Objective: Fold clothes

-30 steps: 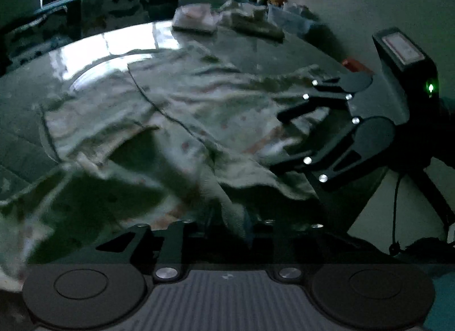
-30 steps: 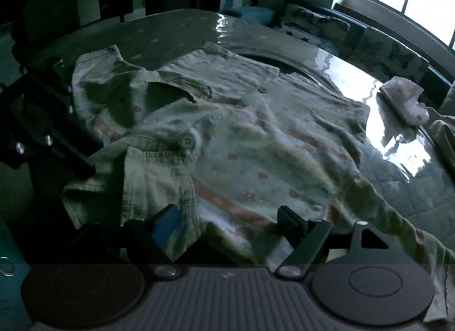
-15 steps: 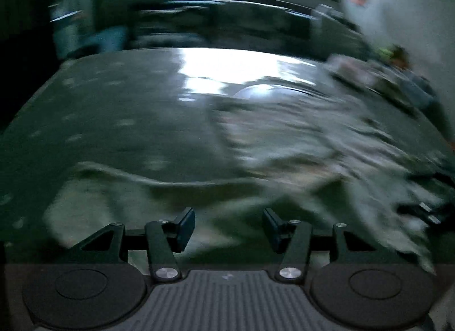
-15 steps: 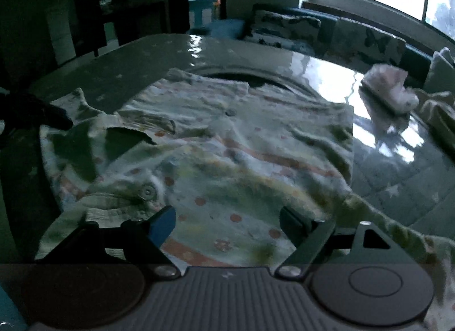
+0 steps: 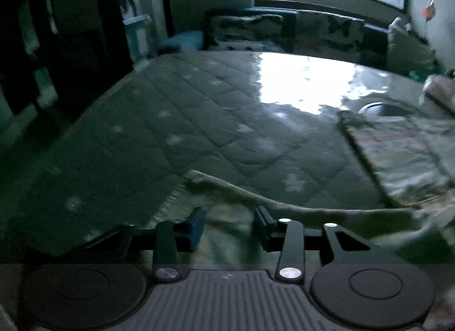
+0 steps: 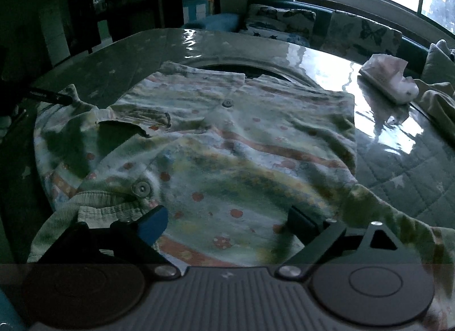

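Pale, dot-and-stripe printed cotton shirt with round buttons [image 6: 227, 143] is lying spread on the dark quilted star-pattern table cover [image 6: 398, 186], front up, collar toward 9 o'clock in the right wrist view.

Right gripper [image 6: 227, 221] is hovering over the shirt's near edge at 6 o'clock, fingers spread wide, released, nothing between them.

Left gripper [image 5: 229, 224] is sitting over a sleeve-like strip of the shirt [image 5: 312, 208] at 6 o'clock, jaws parted; the fabric appears to pass beneath rather than between them, though blur makes this uncertain.

Small white folded garment [image 6: 389, 80] is resting at 2 o'clock, well apart from the shirt.
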`<action>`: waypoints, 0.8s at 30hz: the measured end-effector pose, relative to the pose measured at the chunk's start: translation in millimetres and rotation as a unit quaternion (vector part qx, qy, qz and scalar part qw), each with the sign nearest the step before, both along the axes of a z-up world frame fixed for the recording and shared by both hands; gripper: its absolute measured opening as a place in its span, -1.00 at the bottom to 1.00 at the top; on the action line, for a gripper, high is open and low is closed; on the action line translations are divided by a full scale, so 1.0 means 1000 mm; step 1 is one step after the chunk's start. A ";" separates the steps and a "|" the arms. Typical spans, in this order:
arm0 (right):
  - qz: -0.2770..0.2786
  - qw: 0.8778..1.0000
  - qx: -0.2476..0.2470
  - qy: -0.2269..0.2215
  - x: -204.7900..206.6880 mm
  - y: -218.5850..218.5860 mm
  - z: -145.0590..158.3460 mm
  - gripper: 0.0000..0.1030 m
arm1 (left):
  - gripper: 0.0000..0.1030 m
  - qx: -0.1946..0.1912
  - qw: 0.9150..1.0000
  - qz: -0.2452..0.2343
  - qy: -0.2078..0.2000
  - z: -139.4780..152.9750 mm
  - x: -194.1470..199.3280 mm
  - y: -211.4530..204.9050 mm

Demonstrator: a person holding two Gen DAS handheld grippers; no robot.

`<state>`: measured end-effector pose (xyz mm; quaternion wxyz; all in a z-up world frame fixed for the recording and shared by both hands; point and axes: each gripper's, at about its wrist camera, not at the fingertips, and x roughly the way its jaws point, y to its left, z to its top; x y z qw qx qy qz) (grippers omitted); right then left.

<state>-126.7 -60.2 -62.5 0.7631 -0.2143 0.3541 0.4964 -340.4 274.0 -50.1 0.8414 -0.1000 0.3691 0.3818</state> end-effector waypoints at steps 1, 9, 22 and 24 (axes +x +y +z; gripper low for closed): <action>0.000 1.000 -0.001 0.000 0.000 0.000 0.000 0.86 | -0.18 0.010 1.000 0.018 0.008 -0.001 -0.002 0.002; 0.001 1.000 -0.001 -0.001 -0.002 0.002 -0.002 0.95 | -0.18 0.045 0.995 0.078 0.050 -0.002 -0.024 -0.004; 0.004 1.000 0.004 0.000 -0.003 -0.001 -0.002 0.95 | 0.23 0.039 0.995 0.089 0.038 -0.004 -0.031 0.003; 0.003 1.000 0.005 0.001 -0.003 -0.002 -0.002 0.95 | 0.18 0.018 0.997 0.076 0.022 -0.004 -0.035 0.007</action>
